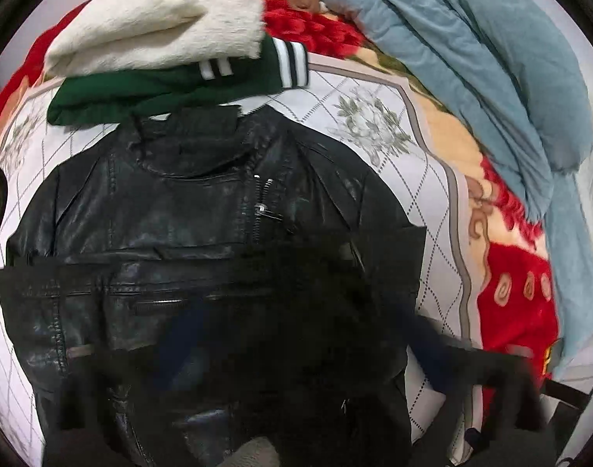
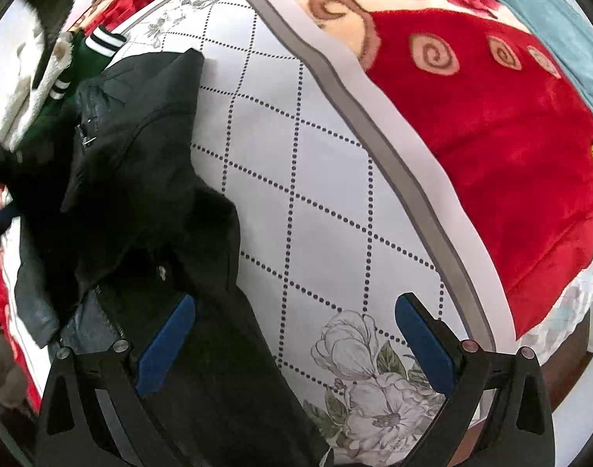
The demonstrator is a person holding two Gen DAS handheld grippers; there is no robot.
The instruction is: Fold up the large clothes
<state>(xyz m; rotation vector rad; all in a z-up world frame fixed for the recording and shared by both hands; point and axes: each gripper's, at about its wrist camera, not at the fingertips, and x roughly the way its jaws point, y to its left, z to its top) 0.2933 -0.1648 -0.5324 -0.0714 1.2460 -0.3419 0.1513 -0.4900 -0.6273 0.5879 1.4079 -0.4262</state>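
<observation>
A black leather jacket (image 1: 203,233) lies front up on the white quilted bed sheet (image 1: 378,194), collar to the far side, zip partly open. My left gripper (image 1: 296,334) hangs over its lower half; its fingers show only as dark blurred shapes, so their state is unclear. In the right wrist view the jacket (image 2: 148,179) lies bunched at the left. My right gripper (image 2: 294,346) is open, blue pads wide apart. Its left finger (image 2: 168,342) is over the jacket's edge and its right finger (image 2: 425,342) is over the bare sheet (image 2: 316,179). It holds nothing.
A folded green garment with striped cuffs (image 1: 172,89) and a white fluffy one (image 1: 160,19) are stacked beyond the collar. A light blue garment (image 1: 491,78) sprawls at the right over a red floral blanket (image 1: 518,303). The blanket also shows in the right wrist view (image 2: 491,136).
</observation>
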